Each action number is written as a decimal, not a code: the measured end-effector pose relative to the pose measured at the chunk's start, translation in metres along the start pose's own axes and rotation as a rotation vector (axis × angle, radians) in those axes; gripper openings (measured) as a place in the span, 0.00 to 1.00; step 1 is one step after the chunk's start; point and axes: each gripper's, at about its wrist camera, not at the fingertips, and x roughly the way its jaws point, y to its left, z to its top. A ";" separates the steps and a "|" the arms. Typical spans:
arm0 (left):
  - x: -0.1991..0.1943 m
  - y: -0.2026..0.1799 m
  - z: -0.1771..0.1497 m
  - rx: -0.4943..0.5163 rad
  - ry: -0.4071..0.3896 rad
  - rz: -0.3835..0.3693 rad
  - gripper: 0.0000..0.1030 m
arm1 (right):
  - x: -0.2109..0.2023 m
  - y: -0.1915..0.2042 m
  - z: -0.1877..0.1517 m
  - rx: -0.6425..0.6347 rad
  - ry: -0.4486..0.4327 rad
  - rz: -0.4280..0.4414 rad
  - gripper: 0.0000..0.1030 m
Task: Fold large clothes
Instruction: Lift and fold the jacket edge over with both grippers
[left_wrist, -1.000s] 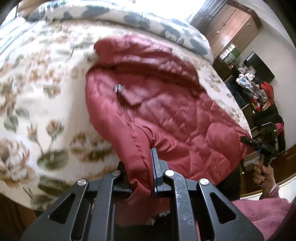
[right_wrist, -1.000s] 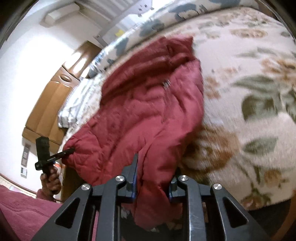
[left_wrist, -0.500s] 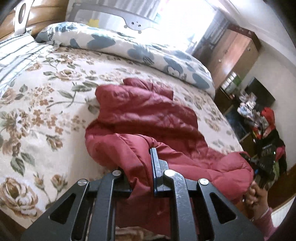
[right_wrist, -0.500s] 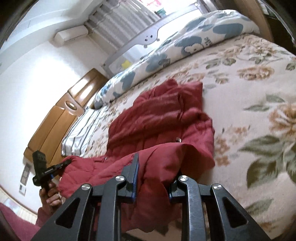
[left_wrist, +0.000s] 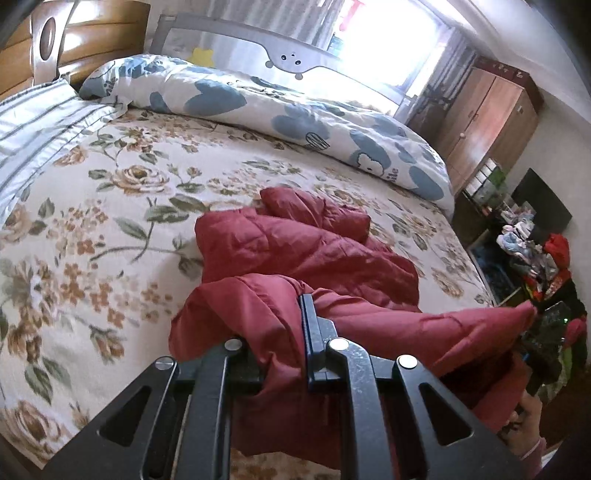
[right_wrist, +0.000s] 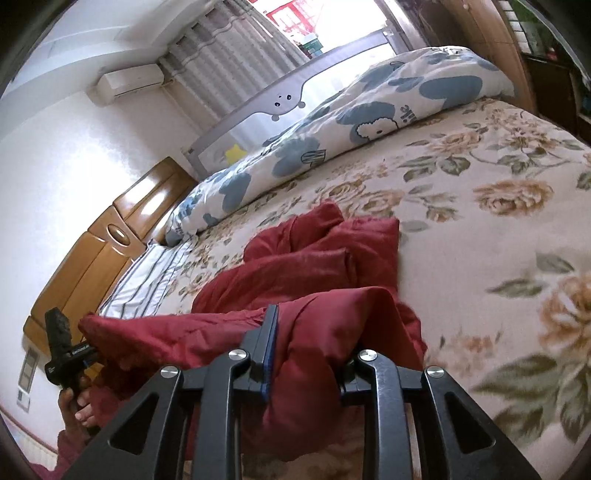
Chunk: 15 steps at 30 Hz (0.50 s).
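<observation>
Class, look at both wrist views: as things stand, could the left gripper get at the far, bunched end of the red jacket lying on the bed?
Probably not yet. The left gripper is shut on the red jacket at its near edge, so its jaws are occupied. The floral bedspread around the far end looks free of obstacles.

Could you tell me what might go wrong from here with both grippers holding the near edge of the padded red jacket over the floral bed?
1. The left gripper and right gripper each pinch only a small bunch of the padded red jacket; the slick fabric could slip out.
2. The far part lies crumpled on the floral bedspread, so folding over it may trap creases.
3. The edge sags between the grippers, which may give a crooked fold.
</observation>
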 end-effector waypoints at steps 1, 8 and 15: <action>0.006 0.000 0.006 -0.002 0.004 0.011 0.12 | 0.005 0.001 0.006 -0.004 -0.004 -0.004 0.23; 0.034 0.002 0.034 -0.026 0.018 0.043 0.12 | 0.037 -0.002 0.037 0.001 -0.014 -0.007 0.24; 0.062 0.006 0.057 -0.045 0.035 0.076 0.12 | 0.069 -0.011 0.056 0.025 -0.015 -0.045 0.25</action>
